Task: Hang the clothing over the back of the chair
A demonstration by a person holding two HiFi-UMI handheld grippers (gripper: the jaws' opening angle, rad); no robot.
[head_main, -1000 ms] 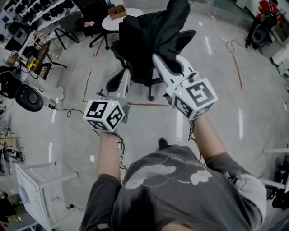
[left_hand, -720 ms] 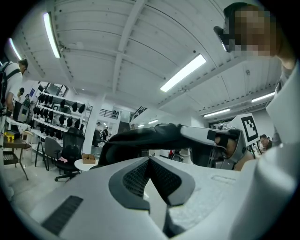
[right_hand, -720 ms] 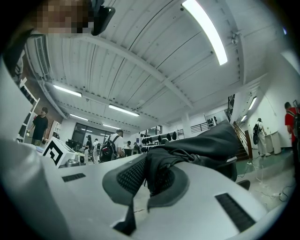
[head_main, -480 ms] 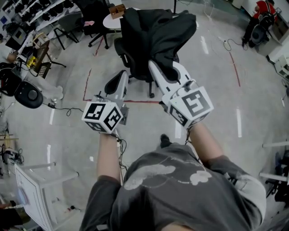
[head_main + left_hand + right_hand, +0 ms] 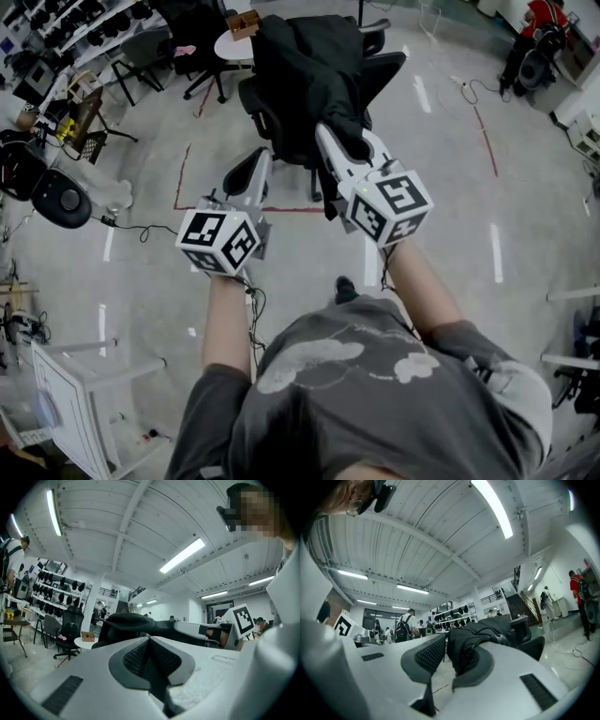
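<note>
The clothing (image 5: 314, 70) is black all over, and so is the chair (image 5: 255, 101) under it. My left gripper (image 5: 251, 167) and right gripper (image 5: 339, 141) are white with black, mesh-textured pads (image 5: 427, 655). Each carries a cube (image 5: 220, 239) patterned in black and white squares. The floor (image 5: 450, 234) is pale grey, crossed by thin red tape lines (image 5: 292, 210). My shirt (image 5: 375, 403) is dark grey with pale cloud shapes across it. A white round table (image 5: 230, 47) holds a brown box (image 5: 242, 22).
</note>
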